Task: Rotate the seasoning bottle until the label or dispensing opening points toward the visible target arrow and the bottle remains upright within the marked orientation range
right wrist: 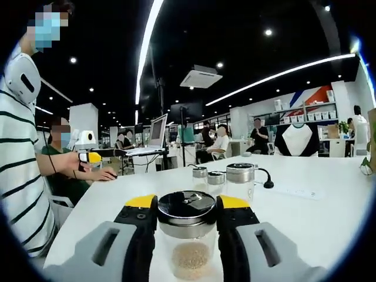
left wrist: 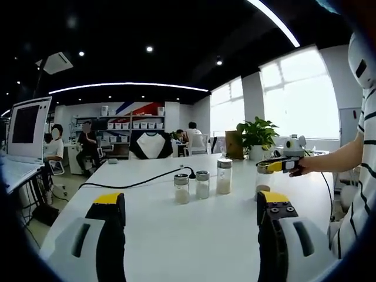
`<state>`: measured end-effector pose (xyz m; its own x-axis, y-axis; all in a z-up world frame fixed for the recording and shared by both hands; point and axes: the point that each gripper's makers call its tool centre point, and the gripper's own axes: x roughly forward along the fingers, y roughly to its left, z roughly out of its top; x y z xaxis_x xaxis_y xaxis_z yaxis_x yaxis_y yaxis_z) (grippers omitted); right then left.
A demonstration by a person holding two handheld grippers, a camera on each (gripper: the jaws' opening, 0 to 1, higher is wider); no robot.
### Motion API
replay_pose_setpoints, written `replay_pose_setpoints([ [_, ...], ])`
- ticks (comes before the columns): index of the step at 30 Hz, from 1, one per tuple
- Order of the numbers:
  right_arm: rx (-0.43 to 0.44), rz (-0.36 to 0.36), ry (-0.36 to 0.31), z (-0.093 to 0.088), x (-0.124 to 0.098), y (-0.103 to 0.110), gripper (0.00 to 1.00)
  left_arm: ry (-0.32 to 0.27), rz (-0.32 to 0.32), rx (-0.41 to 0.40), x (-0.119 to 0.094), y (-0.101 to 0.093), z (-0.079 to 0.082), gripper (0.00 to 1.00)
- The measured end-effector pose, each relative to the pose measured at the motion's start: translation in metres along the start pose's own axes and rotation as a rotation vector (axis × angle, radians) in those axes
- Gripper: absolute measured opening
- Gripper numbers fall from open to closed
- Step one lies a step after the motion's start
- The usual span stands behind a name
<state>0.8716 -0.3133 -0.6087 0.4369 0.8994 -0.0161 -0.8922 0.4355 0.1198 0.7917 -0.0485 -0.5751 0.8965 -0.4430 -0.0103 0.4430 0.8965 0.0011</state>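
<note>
Seasoning bottle (right wrist: 188, 235) is standing upright on the white table (right wrist: 329, 223), and the right gripper (right wrist: 188, 218) is clamping it just under its dark lid. Three other shakers (left wrist: 202, 183) are sitting beyond it. The left gripper (left wrist: 191, 207) is hovering released, holding nothing. No target arrow is showing, so overshooting the heading is likely; an uneven twist could tip the bottle.

The right claw (right wrist: 187, 220) was grey and black with yellow tips, and between its jaws stood a clear seasoning bottle (right wrist: 188, 238) with a dark shiny lid and tan grains. Beyond it the bench (right wrist: 305, 220) was white. Left of that claw, a person's shirt (right wrist: 17, 158) was white with dark stripes. The left claw (left wrist: 191, 214) had the same yellow tips.
</note>
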Motion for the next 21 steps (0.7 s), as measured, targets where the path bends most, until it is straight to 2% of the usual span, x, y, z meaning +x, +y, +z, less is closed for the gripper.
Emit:
replay_pose_setpoints([
  [1,0.025,-0.02,-0.003,0.0,-0.001,-0.002,0.4,0.001,0.0,0.0,0.0,0.0,0.0,0.98],
  [3,0.022,-0.063,-0.109,0.016,-0.004,-0.007,0.44,0.006,-0.003,-0.001,0.0,0.0,-0.001,0.98],
  [4,0.038,-0.077,-0.123,0.019,-0.005,-0.008,0.45,0.01,-0.005,0.001,0.001,0.0,-0.001,0.98],
  [6,0.029,-0.075,-0.105,0.022,-0.004,-0.001,0.48,0.014,-0.011,0.011,0.003,-0.001,0.0,0.98],
  [9,-0.009,-0.138,-0.054,0.022,-0.002,-0.003,0.48,0.007,-0.012,0.01,0.005,0.0,0.002,0.98],
  [11,0.034,-0.185,-0.015,0.019,-0.004,-0.007,0.51,-0.002,-0.018,0.004,0.007,-0.001,0.004,0.98],
  [14,0.011,-0.262,-0.042,0.026,-0.007,-0.012,0.5,0.001,-0.034,0.006,0.009,-0.005,0.003,0.98],
  [18,0.044,-0.311,-0.03,0.022,-0.012,-0.011,0.49,0.021,-0.033,0.014,0.009,-0.006,-0.002,0.98],
  [21,0.057,-0.389,-0.039,0.02,-0.019,-0.015,0.46,0.015,-0.031,0.01,0.008,-0.005,0.0,0.98],
])
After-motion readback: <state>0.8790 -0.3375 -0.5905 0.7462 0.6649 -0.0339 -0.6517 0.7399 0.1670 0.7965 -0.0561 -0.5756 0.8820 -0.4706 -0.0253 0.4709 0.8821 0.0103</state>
